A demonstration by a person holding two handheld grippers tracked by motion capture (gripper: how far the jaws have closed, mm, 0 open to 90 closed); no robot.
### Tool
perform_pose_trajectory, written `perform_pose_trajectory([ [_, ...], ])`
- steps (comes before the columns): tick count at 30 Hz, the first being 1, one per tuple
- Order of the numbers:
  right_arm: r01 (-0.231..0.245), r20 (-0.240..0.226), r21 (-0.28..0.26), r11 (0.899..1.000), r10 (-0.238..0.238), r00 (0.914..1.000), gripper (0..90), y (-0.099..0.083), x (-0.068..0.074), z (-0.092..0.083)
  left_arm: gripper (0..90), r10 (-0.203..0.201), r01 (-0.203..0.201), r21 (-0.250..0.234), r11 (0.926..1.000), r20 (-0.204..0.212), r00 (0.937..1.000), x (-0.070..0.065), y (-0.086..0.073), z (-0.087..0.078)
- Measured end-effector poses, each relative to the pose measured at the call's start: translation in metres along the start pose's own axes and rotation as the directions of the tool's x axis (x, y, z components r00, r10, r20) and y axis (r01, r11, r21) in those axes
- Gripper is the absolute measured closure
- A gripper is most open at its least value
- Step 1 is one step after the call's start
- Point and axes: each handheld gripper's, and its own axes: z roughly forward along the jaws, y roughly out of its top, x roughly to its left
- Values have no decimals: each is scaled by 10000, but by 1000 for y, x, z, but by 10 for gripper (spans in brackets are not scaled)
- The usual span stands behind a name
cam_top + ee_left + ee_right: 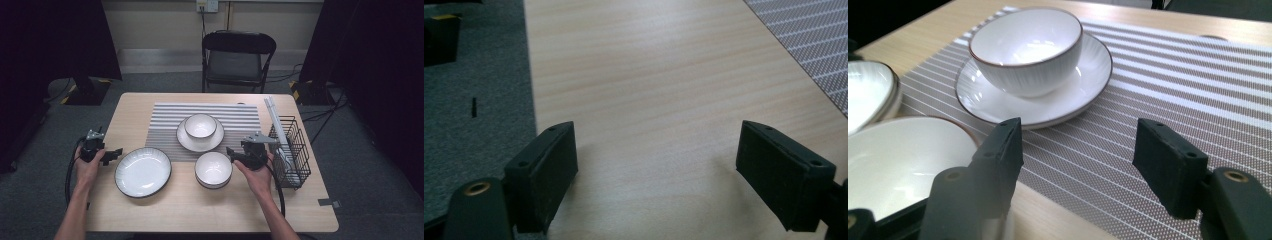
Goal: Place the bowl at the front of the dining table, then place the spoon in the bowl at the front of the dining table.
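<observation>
Grey carpet surrounds a pale wood-grain bench [150, 210], with a black folding chair [238, 59] behind it and dark curtains at both sides. On the bench lies a striped woven mat [240, 116]; a glossy white ribbed bowl [200, 125] sits on a dark-rimmed saucer [187, 141] there. In front rest a wide shallow plate [143, 171] and stacked bowls [213, 169]. A black wire basket [290, 150] stands at the right edge. The left gripper [659, 165] hovers over bare wood, jaws wide apart and empty. The right gripper [1078, 165], beside the stacked bowls, is likewise spread open, holding nothing.
</observation>
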Motion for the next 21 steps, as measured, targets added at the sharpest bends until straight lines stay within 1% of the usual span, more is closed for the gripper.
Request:
perform_pose_trajectory([
  [1, -33, -37, 32, 10000, 33, 10000, 364, 2, 2, -3, 153, 165, -165, 8, 9999, -129, 9998, -2, -1, 1],
  [2, 105, -94, -14, 9999, -105, 9999, 365, 4, 4, -5, 155, 268, -269, -112, 9996, -26, 9996, -2, -1, 2],
  [3, 205, -18, -56, 9998, -205, 9998, 379, 8, 7, -9, 148, 220, -220, -149, 9996, -26, 9998, -3, -2, 2],
  [4, 203, 27, 57, 9998, -203, 9998, 379, 10, 8, -12, 137, 187, -188, -144, 9997, -106, 9998, -4, -1, 3],
  [5, 201, -27, 37, 9998, -201, 9998, 382, 12, 10, -15, 127, 271, -272, -68, 9996, -193, 9994, -6, 0, 4],
  [7, 227, -27, -30, 9997, -227, 9997, 382, 17, 12, -22, 123, 246, -247, -87, 9997, -147, 9996, -5, 0, 5],
  [8, 216, -70, -66, 9997, -217, 9997, 381, 18, 13, -24, 104, 266, -268, -191, 9995, -83, 9996, -3, -1, 6],
  [9, 201, -116, -108, 9997, -202, 9997, 379, 20, 13, -27, 96, 288, -290, -183, 9994, -76, 9996, -3, -1, 5],
  [11, 238, -171, -93, 9997, -240, 9996, 378, 22, 14, -31, 97, 310, -314, -196, 9993, -159, 9994, -4, -1, 6],
  [14, 260, -301, -96, 9996, -263, 9992, 378, 24, 13, -36, 93, 236, -238, -219, 9995, -94, 9997, -4, -1, 6],
  [16, 159, -534, -144, 9998, -166, 9984, 378, 27, 13, -43, 90, 238, -239, -212, 9995, -54, 9997, -4, -1, 6],
  [18, 300, -548, -254, 9992, -313, 9980, 379, 30, 14, -50, 89, 237, -238, -213, 9995, -51, 9997, -4, -1, 6],
  [20, 179, -706, -373, 9991, -205, 9973, 380, 34, 13, -59, 88, 237, -239, -216, 9995, -60, 9997, -4, -1, 6],
  [21, 171, -689, -442, 9989, -201, 9974, 380, 35, 12, -62, 89, 245, -246, -215, 9995, -62, 9997, -4, -1, 6],
])
